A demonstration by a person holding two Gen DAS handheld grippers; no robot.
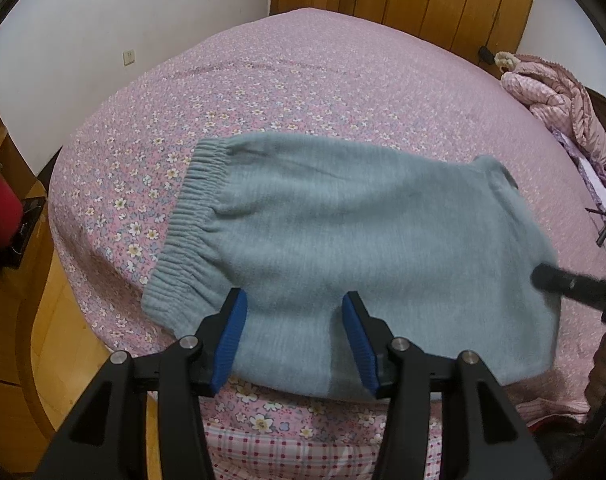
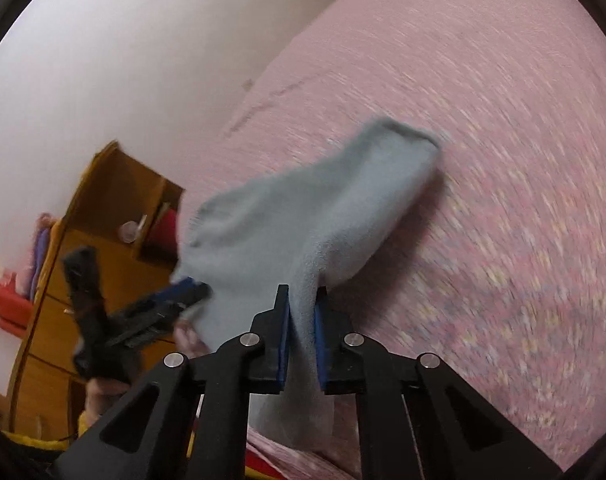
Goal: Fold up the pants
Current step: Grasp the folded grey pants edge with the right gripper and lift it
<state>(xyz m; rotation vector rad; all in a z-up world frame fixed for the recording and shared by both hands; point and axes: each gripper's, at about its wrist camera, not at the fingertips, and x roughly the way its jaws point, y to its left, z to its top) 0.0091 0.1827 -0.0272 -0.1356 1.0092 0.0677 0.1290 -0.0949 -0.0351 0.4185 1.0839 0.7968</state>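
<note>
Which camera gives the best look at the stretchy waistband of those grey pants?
The left wrist view: the ribbed waistband of the pants lies sharp along their left edge. The right wrist view is motion-blurred, showing only plain cloth.

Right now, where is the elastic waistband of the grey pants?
In the left wrist view the waistband lies at the left end of the grey pants, on the flowered bedspread near the bed's left edge, just beyond the open left gripper.
</note>
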